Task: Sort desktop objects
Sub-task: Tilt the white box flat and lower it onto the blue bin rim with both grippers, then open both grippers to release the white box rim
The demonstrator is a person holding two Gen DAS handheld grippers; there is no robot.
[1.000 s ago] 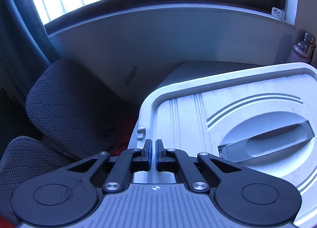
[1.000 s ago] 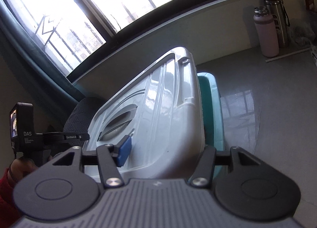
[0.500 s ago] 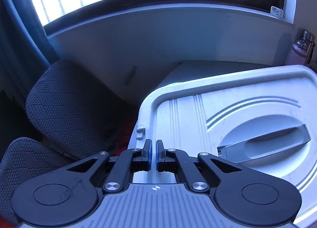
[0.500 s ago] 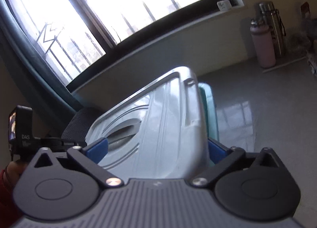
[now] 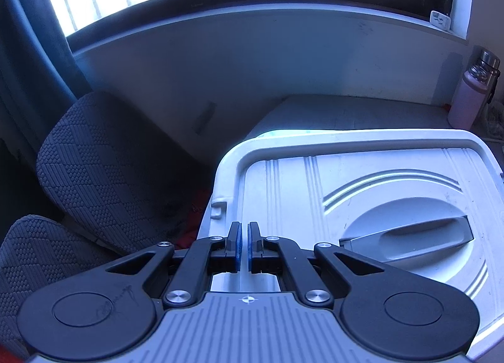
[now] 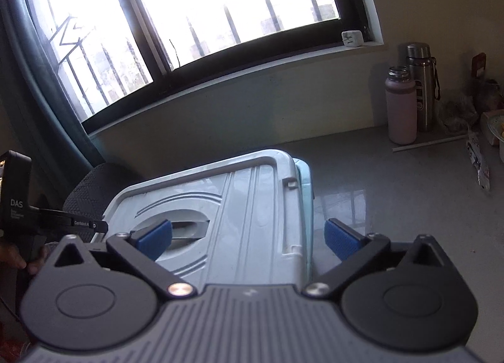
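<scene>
A pale grey box lid [image 5: 362, 193] with a recessed handle [image 5: 409, 237] lies on a teal box [image 6: 307, 180] on the desk. My left gripper [image 5: 242, 244] is shut at the lid's near left corner, and nothing shows between its pads. In the right wrist view the lid [image 6: 239, 205] sits flat. My right gripper [image 6: 249, 237] stands wide open astride the lid's right edge. Its blue pads [image 6: 341, 238] are clear of the plastic. The left gripper's body [image 6: 19, 215] and a person's hand [image 6: 19, 256] show at the far left.
A dark fabric chair [image 5: 110, 167] stands left of the box. A pink bottle [image 6: 401, 107] and a steel flask [image 6: 422, 85] stand by the wall at the back right. A packet [image 6: 478, 161] lies beside them on the grey desk [image 6: 393, 189].
My right gripper's jaws have opened wide and let go of the lid. The lid has dropped from a steep tilt to lying flat on the box. The left gripper has not moved.
</scene>
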